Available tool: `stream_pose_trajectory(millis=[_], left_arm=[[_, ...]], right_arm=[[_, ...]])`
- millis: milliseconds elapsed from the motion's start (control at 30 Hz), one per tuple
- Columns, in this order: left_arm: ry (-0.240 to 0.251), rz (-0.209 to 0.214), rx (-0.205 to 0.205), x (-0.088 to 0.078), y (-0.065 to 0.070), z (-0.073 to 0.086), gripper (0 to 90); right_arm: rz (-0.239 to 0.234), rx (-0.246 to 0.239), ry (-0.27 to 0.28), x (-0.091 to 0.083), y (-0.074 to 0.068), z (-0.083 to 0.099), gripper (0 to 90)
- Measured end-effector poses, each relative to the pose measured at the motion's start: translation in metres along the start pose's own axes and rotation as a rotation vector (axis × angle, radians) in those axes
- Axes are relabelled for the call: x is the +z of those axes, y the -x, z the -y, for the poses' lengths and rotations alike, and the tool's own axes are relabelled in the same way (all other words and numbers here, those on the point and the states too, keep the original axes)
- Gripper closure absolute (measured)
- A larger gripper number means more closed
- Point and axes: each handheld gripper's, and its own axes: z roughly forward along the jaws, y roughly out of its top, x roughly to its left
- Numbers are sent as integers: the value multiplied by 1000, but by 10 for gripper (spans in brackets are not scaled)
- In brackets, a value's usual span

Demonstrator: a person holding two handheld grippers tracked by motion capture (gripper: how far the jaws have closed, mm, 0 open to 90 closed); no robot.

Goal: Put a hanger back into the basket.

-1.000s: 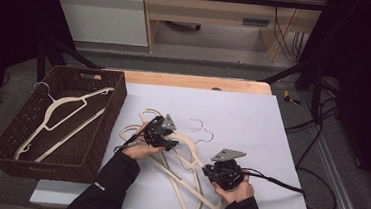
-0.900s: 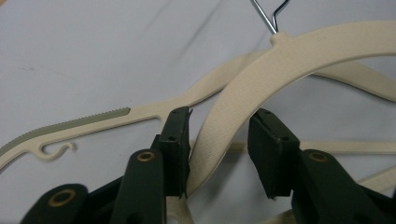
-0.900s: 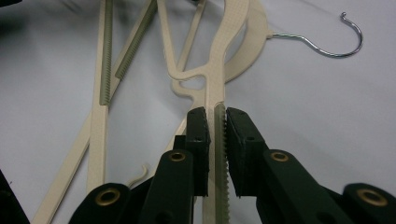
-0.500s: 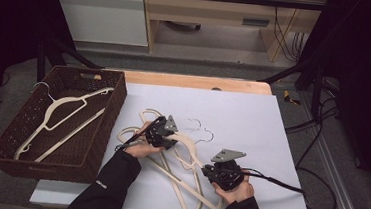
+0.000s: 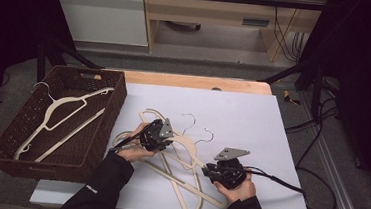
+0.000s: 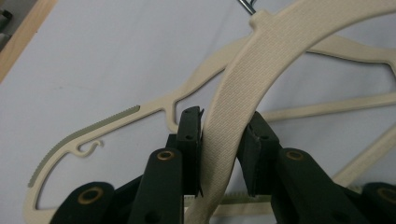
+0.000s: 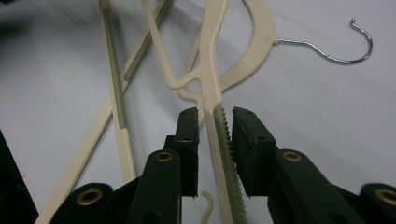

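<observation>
Several cream plastic hangers (image 5: 186, 149) with wire hooks lie tangled on the white sheet. My left gripper (image 5: 166, 142) is at the pile's left side. Its jaws have just been closing, and in the left gripper view (image 6: 224, 126) both pads press on the broad textured shoulder of one hanger (image 6: 261, 56), which is raised off the sheet. My right gripper (image 5: 206, 169) is at the pile's right side. Its jaws (image 7: 215, 116) have just been opening, and the thin ridged arm of a hanger (image 7: 211, 56) runs between the pads with a small gap on each side.
A dark wicker basket (image 5: 119, 99) stands at the left edge of the table with one cream hanger (image 5: 65, 110) lying in it. Two wire hooks (image 5: 192, 122) stick out behind the pile. A black cable (image 5: 287, 185) trails right from the right gripper.
The left hand has shifted slightly with its hanger. The right hand has stayed where it was, and the pile looks the same.
</observation>
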Motion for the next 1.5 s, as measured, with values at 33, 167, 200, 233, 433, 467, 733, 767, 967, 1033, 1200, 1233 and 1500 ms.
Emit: stream_pose_trajectory(millis=[33, 167, 200, 233, 433, 467, 733, 767, 967, 1033, 1200, 1233, 1500], left_arm=[[2, -2, 10, -2, 2, 0, 720], [17, -19, 41, -10, 8, 1, 731], [21, -22, 45, -12, 10, 1, 732], [23, -23, 48, -14, 11, 0, 733], [37, -24, 55, -22, 19, 0, 737], [37, -23, 57, -23, 20, 0, 737], [42, -26, 48, -28, 26, 1, 738], [52, -23, 40, -30, 27, 1, 738], [63, 22, 1, -46, 25, 1, 659], [88, 61, -36, -56, 24, 2, 600], [176, 128, -92, -84, 20, 1, 536], [189, 136, -96, -89, 20, 0, 536], [163, 156, -22, -101, 27, -7, 651]], right_arm=[[-4, 12, 5, 0, 0, -1, 676], [-54, 19, 51, 1, 3, -5, 530], [-70, 22, 63, 1, 4, -7, 490], [-74, 27, 87, 3, 6, -9, 467], [-127, 63, 160, 10, 18, -33, 423], [-137, 67, 159, 13, 18, -37, 430], [-258, 51, 64, 35, 16, -55, 682], [-270, 43, 50, 37, 16, -55, 733], [-353, 43, 33, 34, 17, -58, 820], [-387, 27, 53, 27, 16, -59, 838], [-398, -66, 79, 7, 9, -66, 864], [-392, -82, 74, 5, 7, -67, 865], [-439, -177, 56, -3, -5, -73, 865]])
